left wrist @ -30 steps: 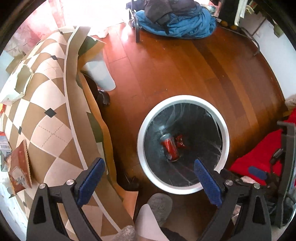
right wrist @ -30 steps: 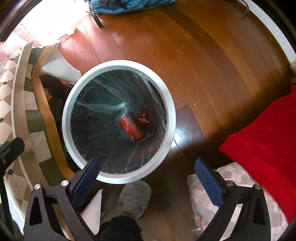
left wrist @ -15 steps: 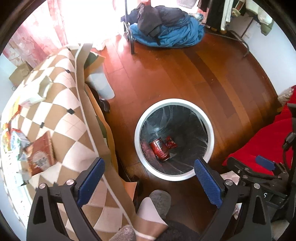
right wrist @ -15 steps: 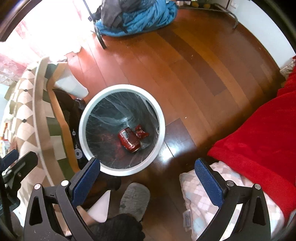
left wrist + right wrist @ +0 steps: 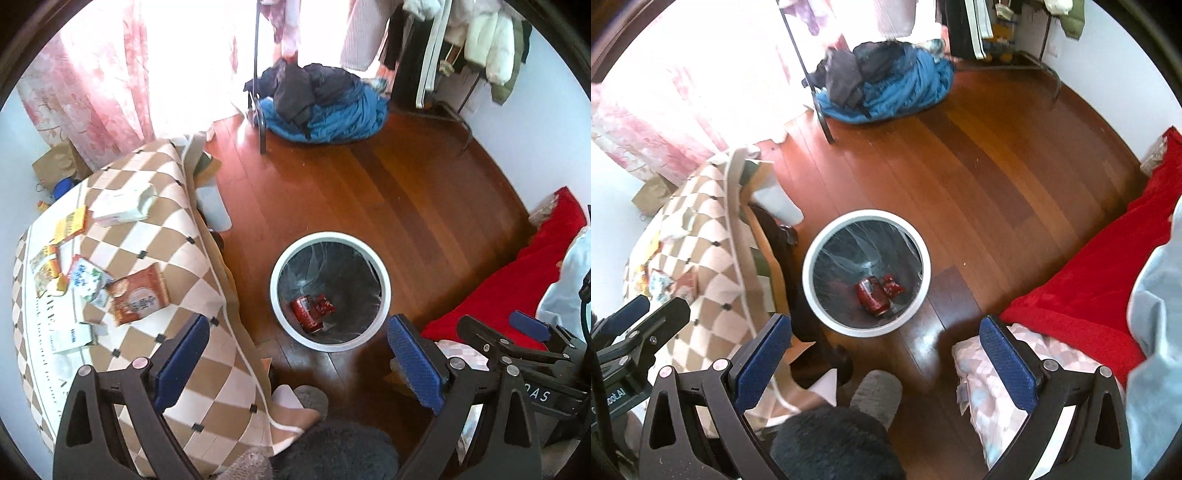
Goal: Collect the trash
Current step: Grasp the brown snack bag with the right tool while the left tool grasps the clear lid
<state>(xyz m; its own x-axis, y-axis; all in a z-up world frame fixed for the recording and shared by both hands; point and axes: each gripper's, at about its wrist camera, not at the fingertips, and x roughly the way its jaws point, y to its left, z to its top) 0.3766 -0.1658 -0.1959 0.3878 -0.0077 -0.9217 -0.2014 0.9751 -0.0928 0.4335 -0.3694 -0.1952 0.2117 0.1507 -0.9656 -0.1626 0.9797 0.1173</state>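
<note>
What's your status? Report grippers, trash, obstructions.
Left gripper open, empty. Right gripper open, empty. Red can and red wrapper in white bin; snack packets on checkered tablecloth. Nothing blocking bin.

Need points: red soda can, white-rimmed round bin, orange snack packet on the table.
red soda can (image 5: 306, 313), left wrist view, side wall
white-rimmed round bin (image 5: 812, 295), right wrist view, rim
orange snack packet (image 5: 139, 295), left wrist view, middle

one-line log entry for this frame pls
left tongs: open, empty | right tongs: open, empty | trash bin: red can and red wrapper inside | snack packets: on table, uncollected
</note>
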